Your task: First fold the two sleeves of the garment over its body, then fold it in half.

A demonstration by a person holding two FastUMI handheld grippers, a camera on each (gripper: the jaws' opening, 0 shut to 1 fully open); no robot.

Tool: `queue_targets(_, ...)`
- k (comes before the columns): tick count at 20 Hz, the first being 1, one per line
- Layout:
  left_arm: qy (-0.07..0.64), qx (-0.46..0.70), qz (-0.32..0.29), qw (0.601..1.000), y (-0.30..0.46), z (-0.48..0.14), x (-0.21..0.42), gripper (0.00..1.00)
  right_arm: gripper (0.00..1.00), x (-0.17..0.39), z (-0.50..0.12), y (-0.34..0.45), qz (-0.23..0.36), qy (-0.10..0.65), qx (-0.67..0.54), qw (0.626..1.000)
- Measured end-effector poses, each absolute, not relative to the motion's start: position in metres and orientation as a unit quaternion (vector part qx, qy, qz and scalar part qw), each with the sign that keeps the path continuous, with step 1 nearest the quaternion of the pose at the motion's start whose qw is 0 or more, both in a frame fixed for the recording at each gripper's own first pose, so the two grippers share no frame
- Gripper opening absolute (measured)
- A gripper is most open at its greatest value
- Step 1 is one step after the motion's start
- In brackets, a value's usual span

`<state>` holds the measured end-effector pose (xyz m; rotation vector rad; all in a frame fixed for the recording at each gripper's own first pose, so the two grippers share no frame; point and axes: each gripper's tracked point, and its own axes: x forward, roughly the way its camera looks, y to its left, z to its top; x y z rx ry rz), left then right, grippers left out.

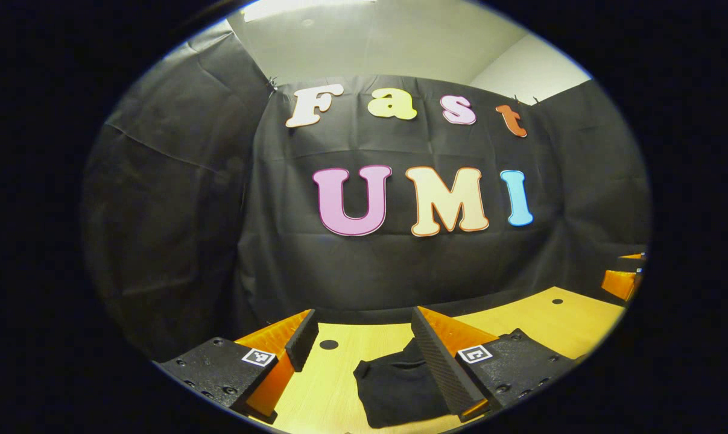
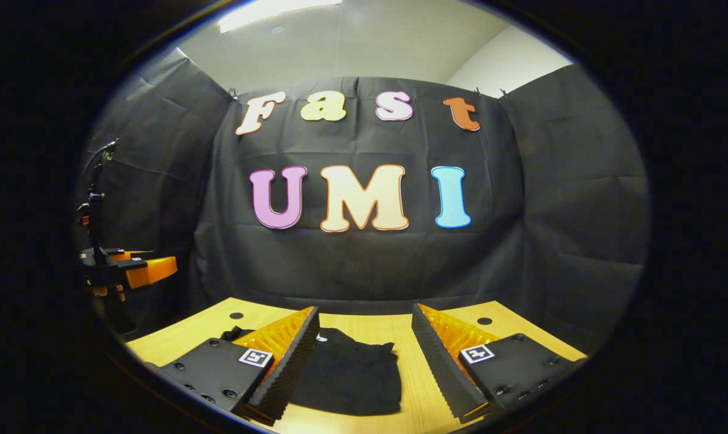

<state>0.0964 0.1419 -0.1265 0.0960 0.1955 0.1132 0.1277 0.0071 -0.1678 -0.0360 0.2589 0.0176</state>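
Black garment (image 2: 348,374) lies folded compact on the wooden table (image 2: 412,386), between right gripper (image 2: 364,361) fingers and below; left gripper (image 1: 364,355) has it off-centre. Both grippers spread wide, empty (looks near done).

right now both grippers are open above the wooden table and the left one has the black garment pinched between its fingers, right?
Not quite. In the left gripper view the left gripper is open and holds nothing; the black garment lies in a compact bundle on the wooden table beneath it. The rest holds: the right gripper view shows the right gripper open above the table too.
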Motion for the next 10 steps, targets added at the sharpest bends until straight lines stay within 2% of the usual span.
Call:
queue_targets(1, 0.090, 0.046, 0.056, 0.993, 0.137, -0.119, 0.084, 0.96, 0.97, 0.114, -0.163, 0.007, 0.011, 0.126, -0.016, 0.992)
queue_targets(6, 0.085, 0.041, 0.056, 0.994, 0.120, -0.095, 0.031, 0.96, 0.97, 0.038, -0.141, 0.004, 0.020, 0.108, -0.008, 0.994)
queue_targets(7, 0.087, 0.041, 0.053, 0.994, 0.116, -0.093, 0.020, 0.93, 0.97, 0.026, -0.136, 0.005, 0.021, 0.102, -0.008, 0.995)
queue_targets(8, 0.085, 0.042, 0.053, 0.994, 0.113, -0.087, 0.012, 0.96, 0.97, 0.015, -0.130, 0.005, 0.023, 0.096, -0.008, 0.995)
queue_targets(10, 0.076, 0.045, 0.051, 0.995, 0.107, -0.075, 0.000, 0.96, 0.97, -0.003, -0.125, 0.004, 0.025, 0.091, -0.007, 0.996)
